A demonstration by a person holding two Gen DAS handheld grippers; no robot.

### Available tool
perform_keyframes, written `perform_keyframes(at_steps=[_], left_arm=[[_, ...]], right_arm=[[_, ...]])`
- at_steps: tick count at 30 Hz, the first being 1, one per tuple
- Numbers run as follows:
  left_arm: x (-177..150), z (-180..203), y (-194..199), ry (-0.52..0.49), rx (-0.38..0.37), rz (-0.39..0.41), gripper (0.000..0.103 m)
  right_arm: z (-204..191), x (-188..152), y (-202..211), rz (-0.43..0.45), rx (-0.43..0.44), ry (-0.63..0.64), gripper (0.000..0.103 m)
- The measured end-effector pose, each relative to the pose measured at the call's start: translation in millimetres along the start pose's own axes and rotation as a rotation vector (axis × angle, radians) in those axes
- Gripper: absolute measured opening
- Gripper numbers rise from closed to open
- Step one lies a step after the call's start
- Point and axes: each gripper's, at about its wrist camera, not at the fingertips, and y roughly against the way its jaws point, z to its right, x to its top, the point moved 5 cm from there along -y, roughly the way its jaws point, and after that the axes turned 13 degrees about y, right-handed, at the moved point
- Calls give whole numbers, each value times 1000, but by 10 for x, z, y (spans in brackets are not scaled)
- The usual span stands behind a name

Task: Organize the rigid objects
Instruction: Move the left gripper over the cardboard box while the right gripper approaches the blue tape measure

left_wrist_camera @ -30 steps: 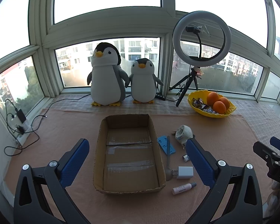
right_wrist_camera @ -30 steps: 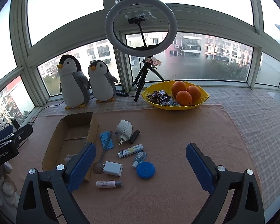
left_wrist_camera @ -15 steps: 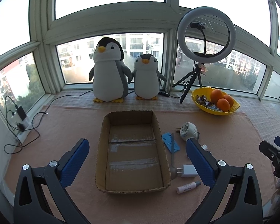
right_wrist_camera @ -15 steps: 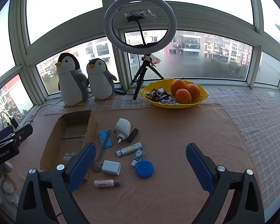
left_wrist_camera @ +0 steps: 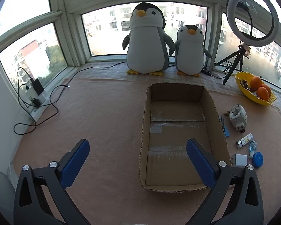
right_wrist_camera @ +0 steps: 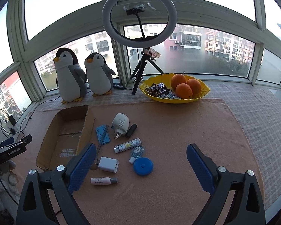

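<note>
Box (left_wrist_camera: 179,136) sits empty mid-mat; all the small items lie just right of it: charger (right_wrist_camera: 108,164), tube (right_wrist_camera: 104,181), blue disc (right_wrist_camera: 142,166), patterned stick (right_wrist_camera: 127,145), round plug (right_wrist_camera: 120,122), black cylinder (right_wrist_camera: 131,130), blue card (right_wrist_camera: 102,134) with a spoon (right_wrist_camera: 101,142) across it. Nothing is packed yet, so the task looks barely started. Over the last second the left gripper (left_wrist_camera: 137,161) swung left, and the box went from centred between its fingers to under the right finger; the left camera is now off the items. The right gripper (right_wrist_camera: 140,166) edged in over the cluster, so it likely picks first. Both are wide open, holding nothing. Items are crowded: the disc touches a small clear piece (right_wrist_camera: 136,152), and the spoon bowl is hidden by the right gripper's left finger. Bowl (right_wrist_camera: 200,93), penguins (right_wrist_camera: 70,76) and ring light (right_wrist_camera: 139,18) are well clear behind.
</note>
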Motion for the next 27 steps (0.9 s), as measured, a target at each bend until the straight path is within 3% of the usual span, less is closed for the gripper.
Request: perform_keyframes(at_steps=[5,15,27], left_arm=[[-145,-105,-307,3,22,-88,102],[-279,-146,-657,-9,56,-168,91],[-445,-163,-943,-22,62,-238,59]], right_arm=[[41,-31,-32,-2,-4,-7,95],[195,-133,-73,19,-31,-49,95],[238,-339,-388,-95,-31,0,95]])
